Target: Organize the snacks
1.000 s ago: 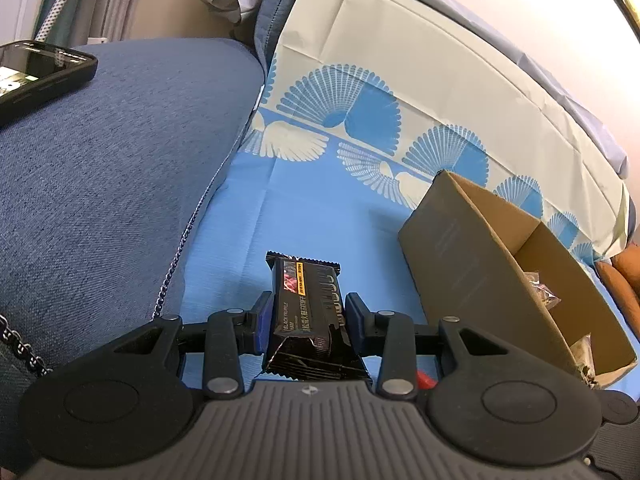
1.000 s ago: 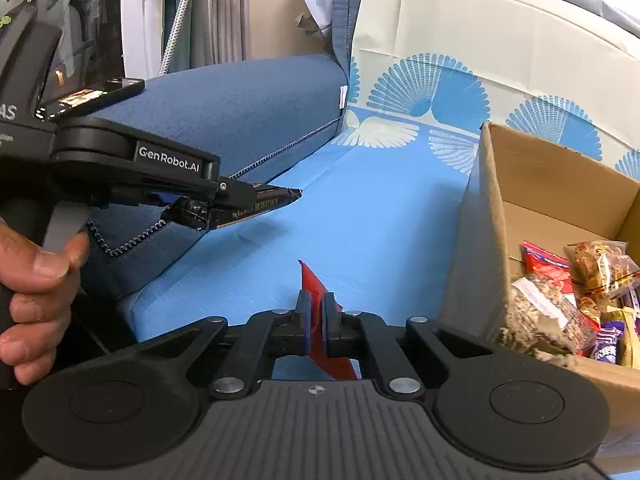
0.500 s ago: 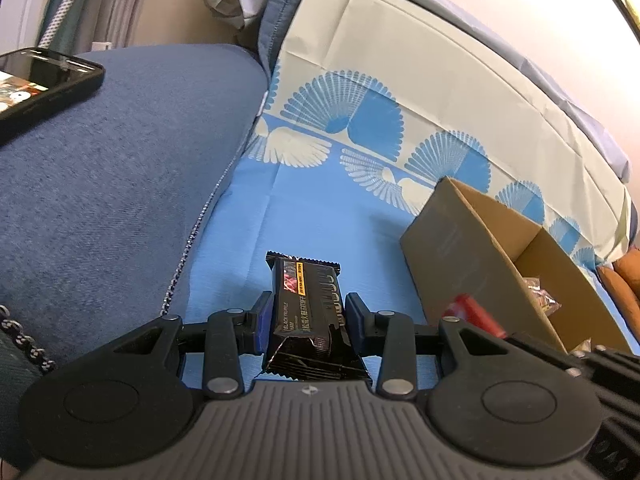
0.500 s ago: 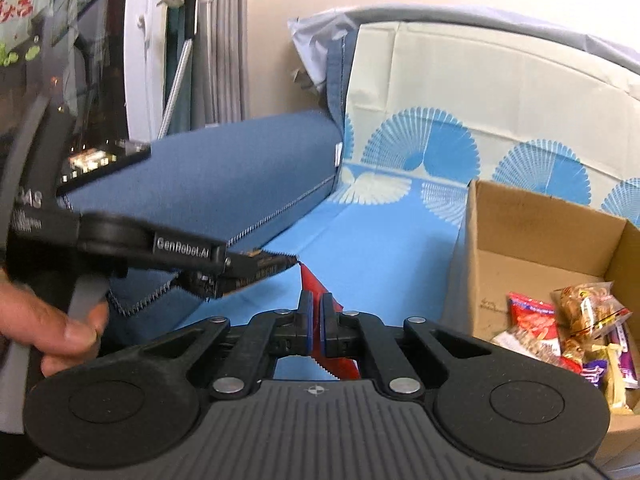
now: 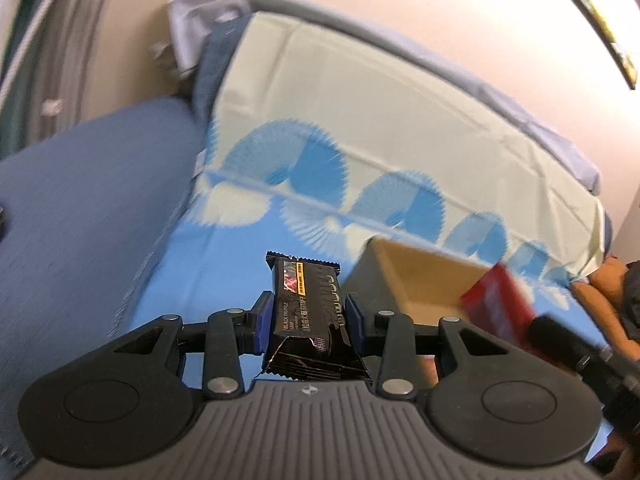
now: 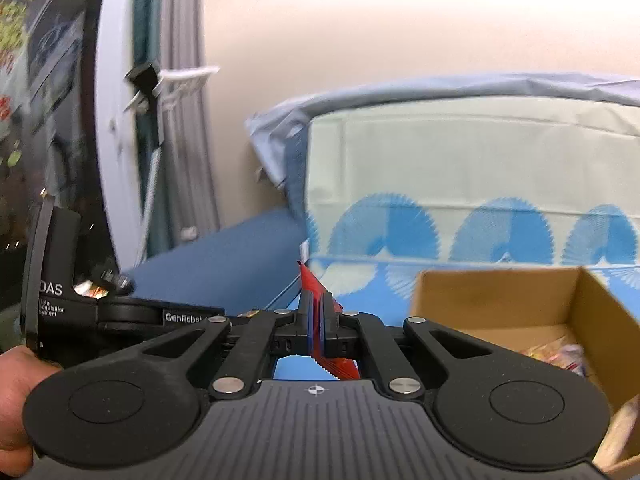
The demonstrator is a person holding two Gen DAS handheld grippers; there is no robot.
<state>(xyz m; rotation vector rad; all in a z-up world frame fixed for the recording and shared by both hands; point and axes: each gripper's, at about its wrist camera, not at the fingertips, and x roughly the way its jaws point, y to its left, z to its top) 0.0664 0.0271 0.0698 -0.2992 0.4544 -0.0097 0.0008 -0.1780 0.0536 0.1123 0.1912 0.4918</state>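
We see a blue sofa (image 5: pixel 80 208) filling the left of the left wrist view, its seat and back draped with a blue-and-cream fan-print cover (image 5: pixel 360 128) that runs across the middle of both views. An open cardboard box (image 6: pixel 520 304) sits on that cover at the right of the right wrist view, with blurred snack packets (image 6: pixel 556 354) lying in its bottom at the far right; in the left wrist view the same box shows right of centre.

Our left gripper (image 5: pixel 309 320) has its jaws pinching a black snack bar (image 5: pixel 308 312) by its long sides, held in the lower centre of that frame, above the seat and just left of the box. Our right gripper (image 6: pixel 316 324) has its jaws pressed close on a thin red packet (image 6: pixel 314 292), held edge-on at centre, left of the box.
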